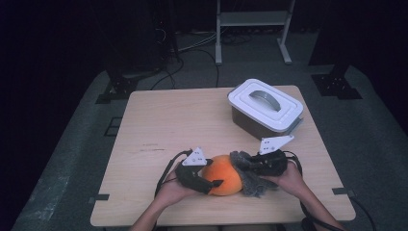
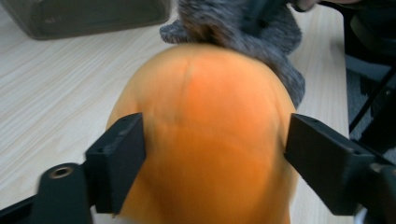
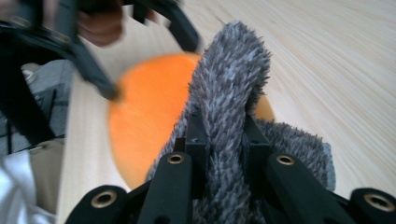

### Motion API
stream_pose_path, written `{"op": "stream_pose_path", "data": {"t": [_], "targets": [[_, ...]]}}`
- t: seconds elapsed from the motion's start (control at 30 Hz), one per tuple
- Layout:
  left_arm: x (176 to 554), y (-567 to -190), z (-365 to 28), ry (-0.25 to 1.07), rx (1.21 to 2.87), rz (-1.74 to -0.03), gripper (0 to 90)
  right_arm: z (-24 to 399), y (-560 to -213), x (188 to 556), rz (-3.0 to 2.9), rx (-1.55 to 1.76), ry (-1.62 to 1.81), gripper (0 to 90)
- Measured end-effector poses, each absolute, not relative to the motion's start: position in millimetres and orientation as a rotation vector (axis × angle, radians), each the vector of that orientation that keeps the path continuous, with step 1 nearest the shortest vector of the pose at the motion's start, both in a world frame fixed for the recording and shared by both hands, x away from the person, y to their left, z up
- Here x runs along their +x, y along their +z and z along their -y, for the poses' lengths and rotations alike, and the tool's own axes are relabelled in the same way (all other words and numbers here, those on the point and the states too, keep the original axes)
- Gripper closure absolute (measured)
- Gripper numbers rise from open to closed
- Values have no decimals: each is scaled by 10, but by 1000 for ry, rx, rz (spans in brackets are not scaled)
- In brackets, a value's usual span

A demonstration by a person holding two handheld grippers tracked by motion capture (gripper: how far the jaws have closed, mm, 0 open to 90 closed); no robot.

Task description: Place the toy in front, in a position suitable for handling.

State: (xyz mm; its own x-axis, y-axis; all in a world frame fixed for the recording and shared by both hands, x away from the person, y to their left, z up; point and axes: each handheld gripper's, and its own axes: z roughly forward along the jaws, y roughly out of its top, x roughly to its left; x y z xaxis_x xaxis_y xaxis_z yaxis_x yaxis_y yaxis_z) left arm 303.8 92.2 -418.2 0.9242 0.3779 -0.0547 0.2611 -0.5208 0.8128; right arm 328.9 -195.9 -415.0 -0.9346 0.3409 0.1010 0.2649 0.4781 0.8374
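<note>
An orange plush body point(image 1: 223, 174) with a grey fuzzy piece point(image 1: 251, 183) joined to it lies near the table's front edge. My left gripper point(image 1: 211, 175) straddles the orange body point(image 2: 210, 116) from the left. The jaws stand wide at its two sides and do not dent it. In its own view the left gripper point(image 2: 215, 158) has the grey fuzz point(image 2: 243, 23) beyond the orange part. My right gripper point(image 1: 250, 166) comes in from the right. In its own view the right gripper point(image 3: 223, 135) is shut on a fold of grey fuzz point(image 3: 229, 79), with the orange body point(image 3: 149, 126) behind.
A dark box with a white handled lid point(image 1: 265, 108) stands at the back right of the wooden table point(image 1: 168, 125), and its lower wall point(image 2: 88, 16) shows in the left gripper view. A white metal rack point(image 1: 252, 29) stands on the floor beyond.
</note>
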Motion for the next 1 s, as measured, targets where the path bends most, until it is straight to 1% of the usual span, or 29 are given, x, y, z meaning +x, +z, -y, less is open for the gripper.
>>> {"op": "stream_pose_path", "data": {"t": [0.1, 0.2, 0.27, 0.33, 0.43, 0.5, 0.6, 0.7, 0.73, 0.77, 0.83, 0.93, 1.0], "targets": [[3052, -4211, -975, 139, 2156, -468, 191, 2068, -4206, 3335, -2611, 611, 1480, 768], [3057, -4267, -957, 134, 2170, -462, 290, 2060, -4173, 3324, -2607, 605, 1473, 769], [3058, -4252, -935, 149, 2164, -475, 329, 1997, -4100, 3281, -2596, 562, 1477, 769], [3067, -4240, -900, 161, 2161, -485, 339, 1911, -4024, 3232, -2591, 506, 1478, 769], [3081, -4251, -880, 164, 2156, -494, 337, 1790, -3952, 3164, -2592, 429, 1435, 769], [3096, -4258, -901, 154, 2149, -497, 318, 1778, -3959, 3159, -2600, 413, 1390, 772], [3088, -4230, -933, 137, 2133, -482, 257, 1873, -4025, 3203, -2607, 455, 1362, 774], [3088, -4230, -959, 117, 2143, -483, 211, 2026, -4084, 3254, -2592, 524, 1376, 774], [3096, -4248, -959, 112, 2148, -493, 208, 2058, -4091, 3259, -2589, 539, 1368, 774], [3106, -4271, -950, 103, 2148, -500, 216, 2087, -4101, 3265, -2592, 552, 1361, 774], [3112, -4294, -923, 104, 2151, -489, 269, 2089, -4099, 3250, -2605, 556, 1348, 774], [3110, -4268, -907, 131, 2147, -473, 384, 1999, -3983, 3181, -2599, 487, 1352, 774], [3113, -4254, -892, 132, 2134, -474, 411, 1900, -3888, 3135, -2601, 426, 1355, 774]]}}
